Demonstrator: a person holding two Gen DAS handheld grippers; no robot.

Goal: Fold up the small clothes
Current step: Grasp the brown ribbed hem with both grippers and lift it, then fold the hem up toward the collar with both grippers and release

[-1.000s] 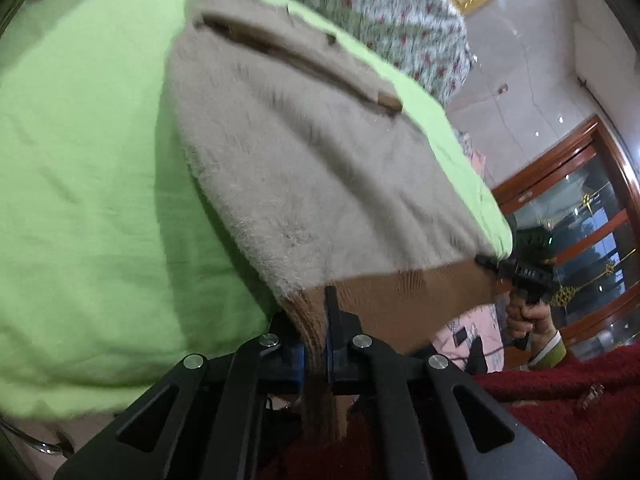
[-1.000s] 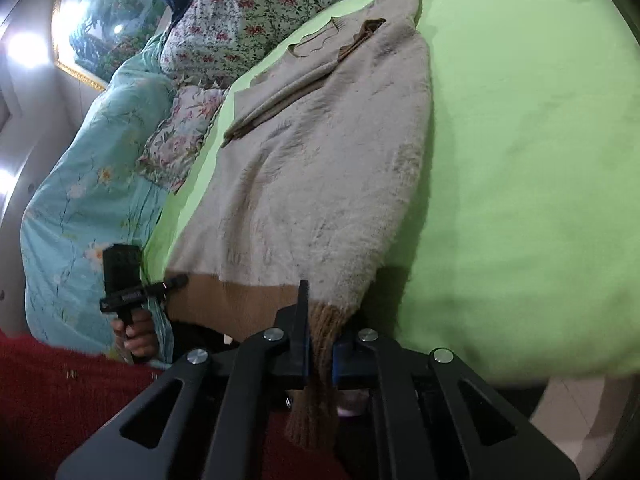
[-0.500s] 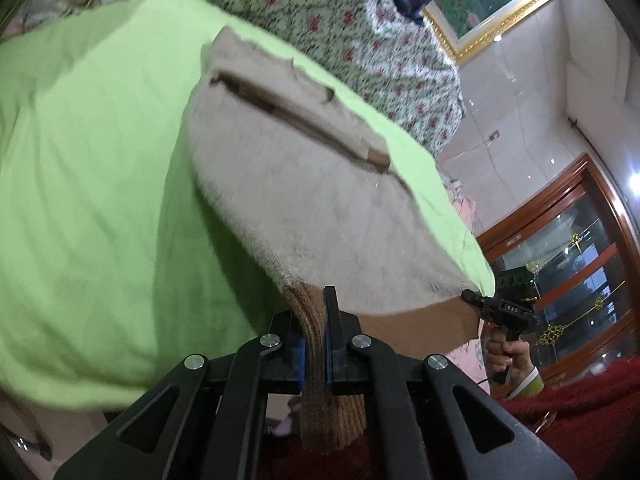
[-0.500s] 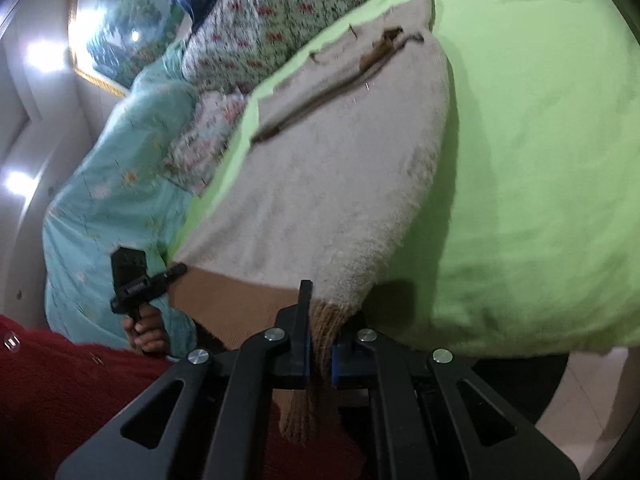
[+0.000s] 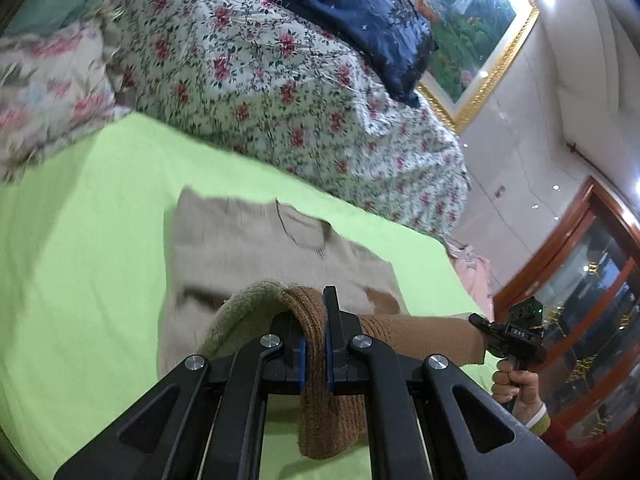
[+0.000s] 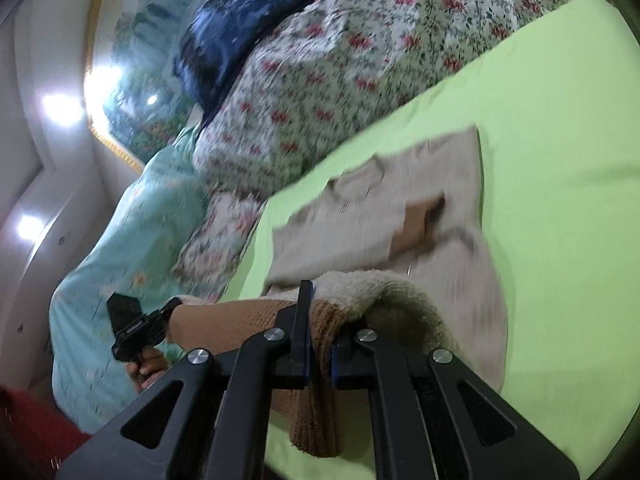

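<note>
A small beige fuzzy sweater point(image 5: 256, 252) with a brown ribbed hem lies on the green bed sheet point(image 5: 80, 240); it also shows in the right wrist view point(image 6: 400, 220). My left gripper point(image 5: 314, 344) is shut on one corner of the brown hem point(image 5: 320, 420). My right gripper point(image 6: 318, 352) is shut on the other hem corner point(image 6: 316, 420). The hem is stretched between them and lifted over the sweater's body, toward the collar. Each gripper shows in the other's view, the right one point(image 5: 512, 336) and the left one point(image 6: 136, 328).
Floral quilts point(image 5: 260, 72) and a dark blue pillow point(image 5: 360, 8) are piled behind the sheet. A teal blanket point(image 6: 132, 220) lies at the side. A framed picture point(image 5: 472, 28) hangs on the wall, and a wooden glass cabinet point(image 5: 580, 280) stands by the bed.
Both grippers have lifted the hem from the bed's near edge and carried it forward over the sweater. The sweater's lower half now curls over its upper half.
</note>
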